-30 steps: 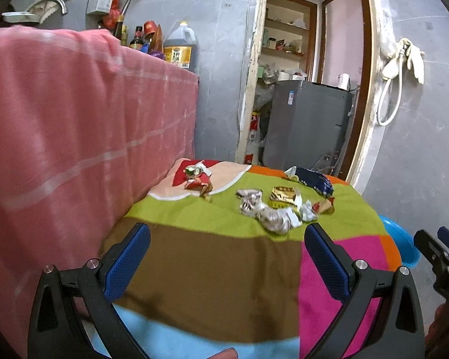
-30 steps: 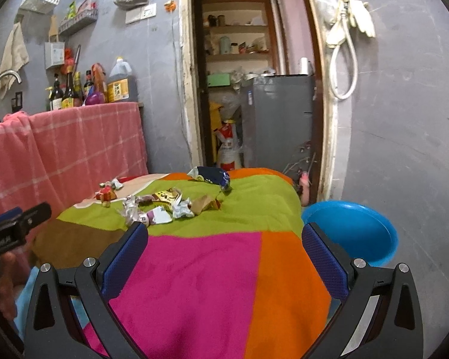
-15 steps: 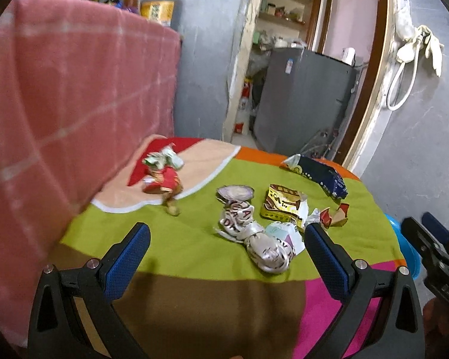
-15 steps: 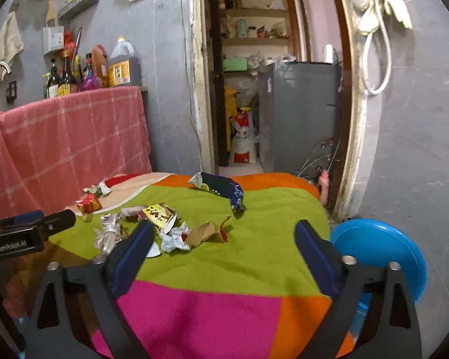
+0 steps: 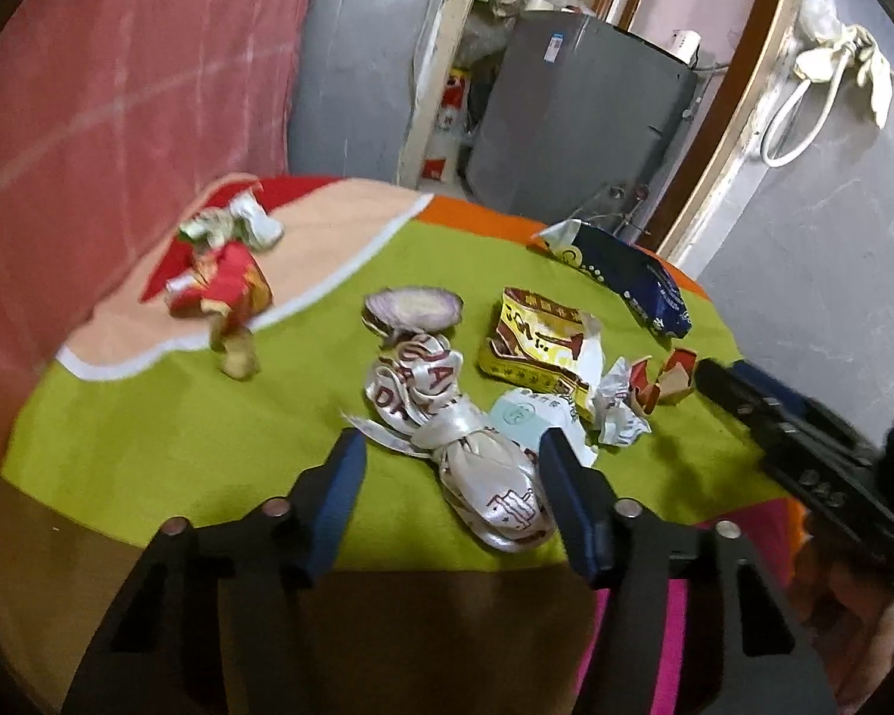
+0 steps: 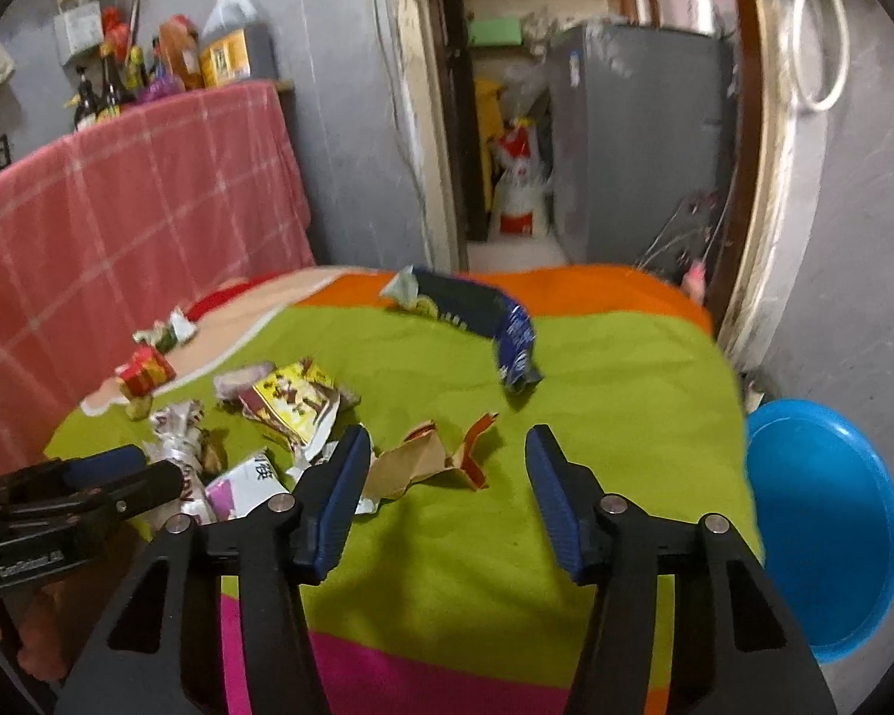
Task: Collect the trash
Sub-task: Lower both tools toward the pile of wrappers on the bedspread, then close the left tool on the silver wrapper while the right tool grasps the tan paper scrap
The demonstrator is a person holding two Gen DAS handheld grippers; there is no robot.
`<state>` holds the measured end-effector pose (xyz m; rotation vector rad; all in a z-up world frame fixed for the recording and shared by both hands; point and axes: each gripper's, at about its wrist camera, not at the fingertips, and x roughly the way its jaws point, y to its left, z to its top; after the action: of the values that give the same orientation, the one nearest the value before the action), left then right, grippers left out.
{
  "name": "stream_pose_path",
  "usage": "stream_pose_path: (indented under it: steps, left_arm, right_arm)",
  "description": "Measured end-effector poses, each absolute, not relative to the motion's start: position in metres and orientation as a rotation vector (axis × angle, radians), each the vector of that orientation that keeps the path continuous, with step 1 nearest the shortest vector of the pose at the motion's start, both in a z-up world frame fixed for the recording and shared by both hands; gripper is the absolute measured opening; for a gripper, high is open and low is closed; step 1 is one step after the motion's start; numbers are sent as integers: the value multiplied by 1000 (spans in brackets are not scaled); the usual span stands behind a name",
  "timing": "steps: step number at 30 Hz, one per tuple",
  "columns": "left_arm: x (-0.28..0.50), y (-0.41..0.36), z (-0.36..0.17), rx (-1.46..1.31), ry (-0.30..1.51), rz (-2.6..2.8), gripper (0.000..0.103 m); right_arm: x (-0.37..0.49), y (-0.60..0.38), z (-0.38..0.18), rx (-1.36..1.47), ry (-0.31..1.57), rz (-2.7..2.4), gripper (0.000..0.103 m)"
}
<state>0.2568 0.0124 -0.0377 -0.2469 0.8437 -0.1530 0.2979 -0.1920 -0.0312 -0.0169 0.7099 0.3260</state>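
Observation:
Trash lies on a table under a patchwork cloth [image 5: 149, 429]. My left gripper [image 5: 452, 447] hovers low over a crumpled silver-white wrapper [image 5: 489, 476]; its jaws are closing with the wrapper between them, and the left pad is still apart from it. My right gripper [image 6: 447, 435] straddles a torn brown-and-red wrapper [image 6: 429, 459], its jaws closing too, and the right pad is clear of the paper. Nearby lie a yellow wrapper [image 5: 536, 345], a dark blue packet [image 6: 483, 316], a red wrapper [image 5: 220, 286] and an onion slice [image 5: 414, 307].
A pink checked cloth [image 5: 119, 89] hangs along the table's left side. A blue basin [image 6: 822, 524] sits on the floor right of the table. Beyond the table's far edge stand a doorway and a grey fridge [image 5: 578, 119]. Bottles [image 6: 208, 53] line the ledge.
Both grippers have moved forward and tilted down over the trash pile. Their jaws have narrowed from wide open, the left around the silver wrapper, the right around the brown one.

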Motion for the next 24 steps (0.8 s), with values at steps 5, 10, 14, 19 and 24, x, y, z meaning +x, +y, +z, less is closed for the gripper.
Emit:
stream_pose_path:
  steps: [5,10,14,19,24]
  left_arm:
    - [259,16,-39,-254,862,-163,40]
    - [262,18,-45,-290,893,-173,38]
    - [263,20,-45,-310,903,-178,38]
    - [262,22,-45,-336,912,-181,31]
    - [262,25,-44,-379,917,-185,21]
  right_arm:
    - [316,-183,-48,-23,791,346,51]
    - [330,-182,-55,17,846,370,50]
    - [331,-182,-59,32,867,393,49]
    - [335,-180,-63,47,887,417,43]
    - [338,-182,-65,80,900,437,33]
